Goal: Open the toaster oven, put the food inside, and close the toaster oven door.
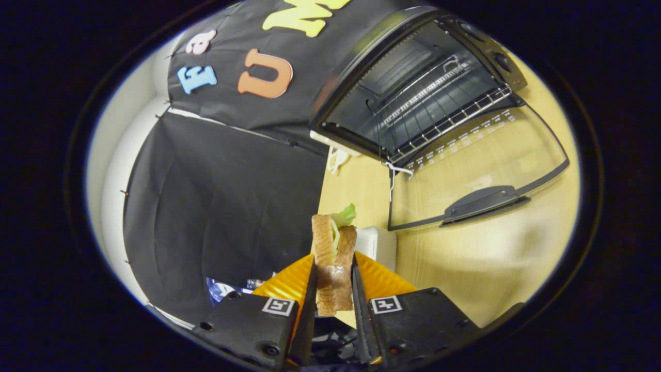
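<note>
My gripper (333,276) is shut on a sandwich (333,248), brown bread with green lettuce poking out of its far end, which stands on edge between the two fingers. Right under it lies an orange plate (382,279). Beyond the fingers and to the right stands the black toaster oven (413,88), seen tilted. Its glass door (480,170) is folded down flat over the wooden table, handle (485,204) nearest me. The wire rack (444,119) inside is bare. The sandwich is well short of the oven mouth.
The wooden table (465,268) runs under the oven and door. A small white block (379,245) sits just past the plate. A white cord (338,157) lies by the oven's near corner. Black cloth wall (222,206) hangs to the left.
</note>
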`<state>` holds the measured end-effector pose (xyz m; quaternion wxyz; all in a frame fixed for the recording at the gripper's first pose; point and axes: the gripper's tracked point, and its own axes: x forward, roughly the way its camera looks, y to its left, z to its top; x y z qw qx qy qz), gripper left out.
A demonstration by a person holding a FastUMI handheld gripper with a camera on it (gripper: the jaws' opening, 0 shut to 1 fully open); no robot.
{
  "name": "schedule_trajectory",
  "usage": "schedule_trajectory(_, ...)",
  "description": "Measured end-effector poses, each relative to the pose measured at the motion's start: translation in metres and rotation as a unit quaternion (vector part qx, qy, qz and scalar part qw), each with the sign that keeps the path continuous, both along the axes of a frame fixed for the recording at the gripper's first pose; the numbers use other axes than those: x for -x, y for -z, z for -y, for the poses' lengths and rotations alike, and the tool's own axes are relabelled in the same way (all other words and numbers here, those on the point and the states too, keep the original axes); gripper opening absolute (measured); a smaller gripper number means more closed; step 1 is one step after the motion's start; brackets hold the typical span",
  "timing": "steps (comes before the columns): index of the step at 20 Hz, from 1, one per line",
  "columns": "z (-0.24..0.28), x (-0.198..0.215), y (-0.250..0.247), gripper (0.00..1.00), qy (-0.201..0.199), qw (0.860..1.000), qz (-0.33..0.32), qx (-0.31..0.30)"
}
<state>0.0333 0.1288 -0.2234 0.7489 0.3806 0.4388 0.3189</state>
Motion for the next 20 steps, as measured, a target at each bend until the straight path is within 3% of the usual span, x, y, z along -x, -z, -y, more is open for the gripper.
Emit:
schedule_trajectory(7, 0.058, -0.057, -0.018, 0.40, 0.162, 0.984, 0.045, -0.054)
schedule_trajectory(11, 0.087, -0.084, -0.018, 0.40, 0.247, 0.963, 0.054, -0.088)
schedule_trajectory(14, 0.107, -0.107, -0.017, 0.40, 0.315, 0.939, 0.054, -0.128)
schedule_trajectory(17, 0.119, -0.130, -0.015, 0.40, 0.360, 0.921, 0.059, -0.139)
schedule_trajectory(20, 0.116, -0.152, -0.008, 0.40, 0.376, 0.915, 0.057, -0.139)
